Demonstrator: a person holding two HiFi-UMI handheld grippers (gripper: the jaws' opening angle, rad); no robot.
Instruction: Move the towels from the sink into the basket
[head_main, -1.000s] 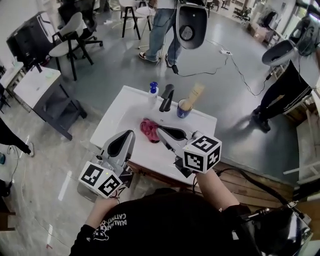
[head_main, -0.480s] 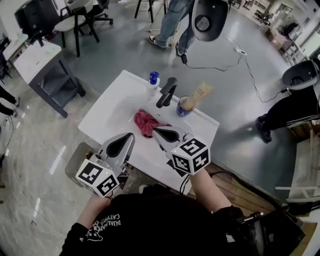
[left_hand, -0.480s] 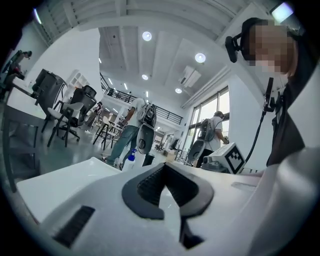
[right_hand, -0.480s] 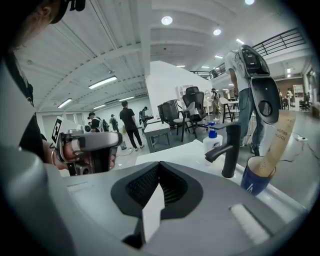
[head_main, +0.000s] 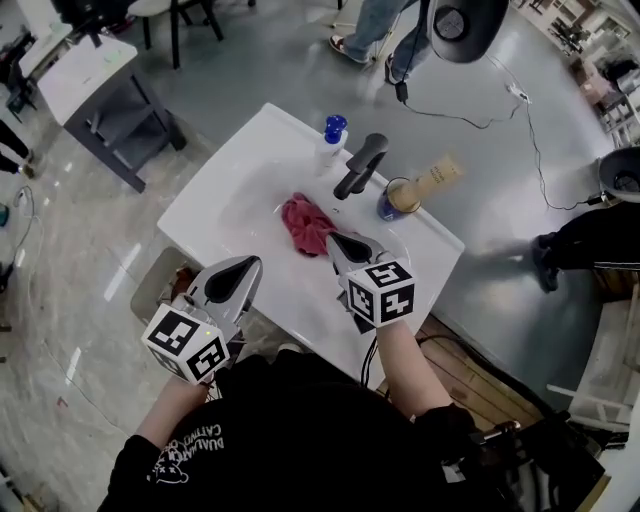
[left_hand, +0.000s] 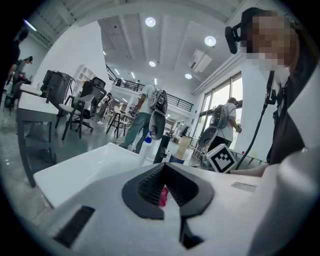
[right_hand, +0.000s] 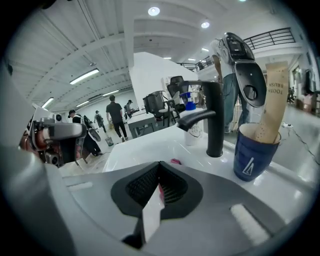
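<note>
Red towel (head_main: 305, 224): one crumpled piece lying in the basin of the white sink (head_main: 225, 190), towards the tap side, just in front of the black faucet (head_main: 358, 166). In the right gripper view only a small pink edge of it (right_hand: 175, 161) shows beyond the jaw tips, on the white basin surface.

Right gripper (head_main: 338, 242): jaws pressed together with nothing held, tip pointing at the towel from the near rim and just beside it; whether they touch cannot be told from the head view.

Left gripper (head_main: 243, 266): jaws likewise together and empty, held over the near left edge of the sink, well apart from the towel. Through its own view a thin pink sliver of towel shows past the closed tips.

Sink rim, behind the basin: a blue-capped white bottle (head_main: 332, 133) left of the faucet; a dark blue cup (head_main: 395, 200) to its right, with a tan toothbrush carton (head_main: 438, 174) leaning out of it.

Basket (head_main: 158, 290): a tan container on the floor at the sink's left side, partly hidden under the left gripper; its contents cannot be made out.

Surroundings: a grey floor and a grey side table (head_main: 95, 85) at upper left.
</note>
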